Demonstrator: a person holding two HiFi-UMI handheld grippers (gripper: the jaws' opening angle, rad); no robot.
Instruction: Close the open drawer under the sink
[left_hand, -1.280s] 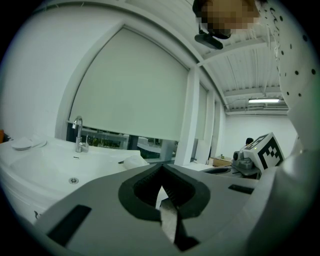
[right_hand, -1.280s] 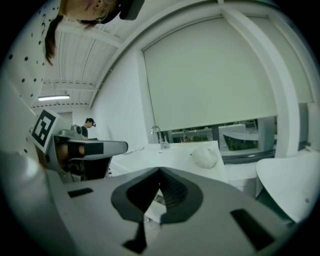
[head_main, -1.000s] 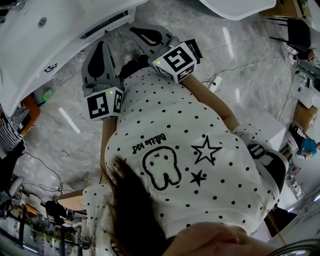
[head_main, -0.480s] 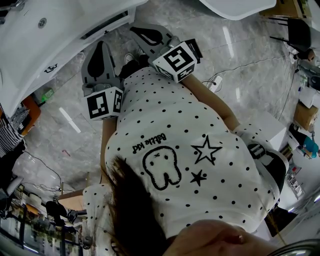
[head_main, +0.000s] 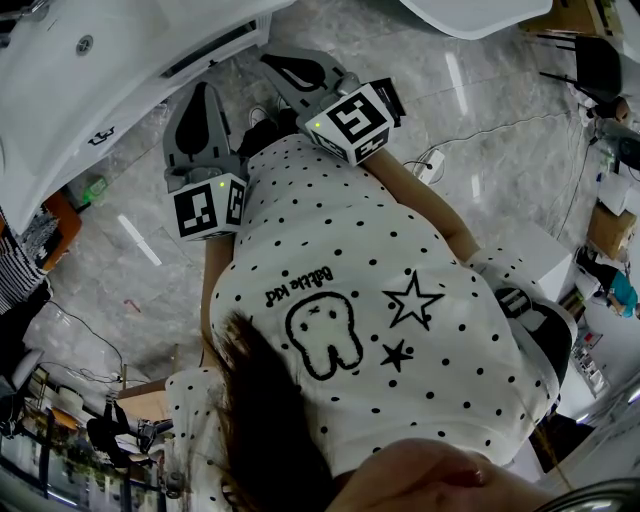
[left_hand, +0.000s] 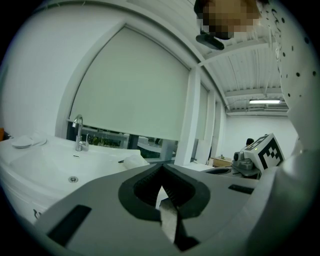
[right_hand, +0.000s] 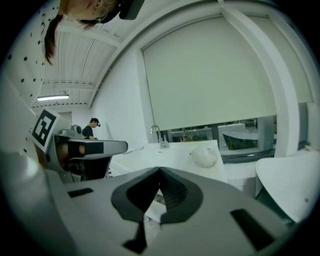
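Observation:
The white sink vanity fills the upper left of the head view, and a dark slot runs along its near edge. Whether that slot is the drawer I cannot tell. My left gripper points at the vanity, short of it, its jaws shut on nothing. My right gripper is beside it, a little farther right, jaws also together and empty. The left gripper view shows the basin and faucet past the shut left gripper. In the right gripper view the right gripper points at the countertop.
A white crumpled object lies on the counter near the faucet. The floor is grey marble, with a cable and white plug to the right. Another white fixture stands at right. A person stands far off.

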